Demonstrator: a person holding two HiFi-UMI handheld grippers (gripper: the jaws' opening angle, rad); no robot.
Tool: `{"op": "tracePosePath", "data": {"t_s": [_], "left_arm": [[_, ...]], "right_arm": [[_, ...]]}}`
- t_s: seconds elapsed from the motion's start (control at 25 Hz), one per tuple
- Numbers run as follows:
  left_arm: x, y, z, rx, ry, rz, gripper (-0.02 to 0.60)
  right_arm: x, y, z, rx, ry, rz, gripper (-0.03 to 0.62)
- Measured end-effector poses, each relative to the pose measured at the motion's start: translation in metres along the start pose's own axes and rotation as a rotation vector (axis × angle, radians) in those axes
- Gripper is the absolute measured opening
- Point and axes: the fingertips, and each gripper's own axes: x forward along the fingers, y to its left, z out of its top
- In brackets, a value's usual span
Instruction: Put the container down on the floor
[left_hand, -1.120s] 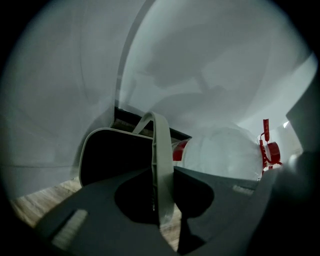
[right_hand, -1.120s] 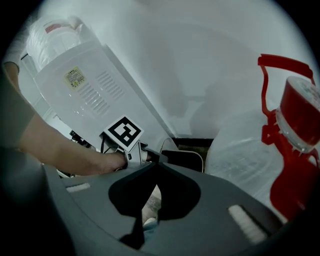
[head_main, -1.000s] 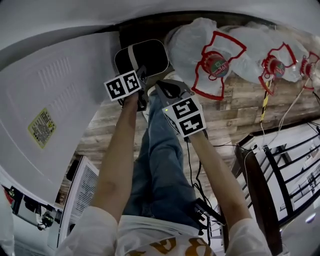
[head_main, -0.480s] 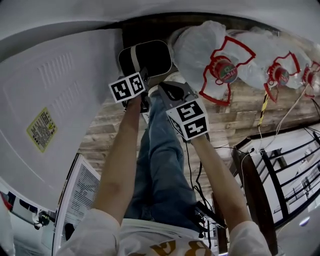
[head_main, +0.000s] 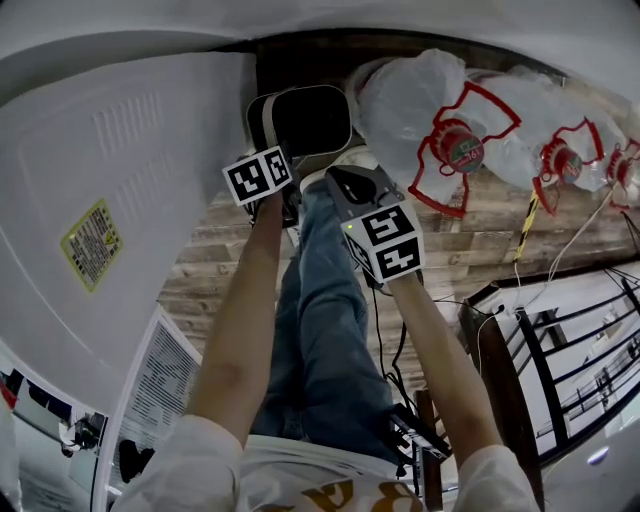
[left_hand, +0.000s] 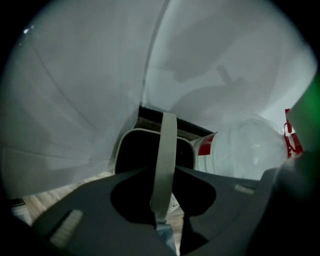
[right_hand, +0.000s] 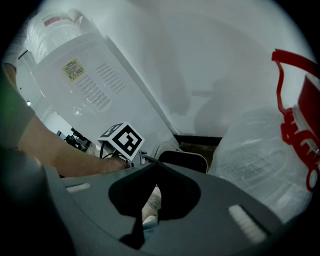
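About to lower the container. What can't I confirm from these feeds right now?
- Gap between container and floor: in the head view its own body hides the base; in the left gripper view the left tool covers it.
- Container's contents: the inside is only black in every view.
- Yellow label: too small to read in the head view.
- Rightmost jug: cut by the head view's edge.

There is one black plastic container (head_main: 305, 120) with a pale rim and a pale strap handle. There are three big see-through plastic water bottles with red caps and red handles at the far right: the left bottle (head_main: 405, 95), the middle bottle (head_main: 520, 105) and the right bottle (head_main: 618, 165). There are two grey grippers, the left gripper (head_main: 282, 160) and the right gripper (head_main: 340, 180). On the left is one big white machine (head_main: 120, 180) with one yellow sticker (head_main: 92, 245).
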Motion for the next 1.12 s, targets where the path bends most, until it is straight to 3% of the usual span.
{"op": "tracePosePath", "data": {"t_s": [0.12,0.52,0.68,0.92,1.12], "left_arm": [[-0.004,0.016,-0.003,-0.073,-0.005,0.044,0.103],[-0.007,0.037,-0.019,-0.124,0.012,0.129,0.142],[-0.013,0.040,-0.021,-0.181,-0.011,0.159,0.163],[-0.019,0.046,-0.022,-0.167,-0.015,0.207,0.167],[-0.022,0.049,-0.025,-0.137,0.014,0.227,0.176]], "right_arm": [[-0.003,0.002,0.000,0.001,0.001,0.006,0.028],[-0.014,-0.005,-0.013,-0.012,0.020,0.017,0.028],[-0.020,-0.013,-0.025,0.000,0.034,0.000,0.028],[-0.021,-0.008,-0.033,-0.011,0.038,0.005,0.028],[-0.025,-0.004,-0.026,0.072,-0.014,0.032,0.028]]}}
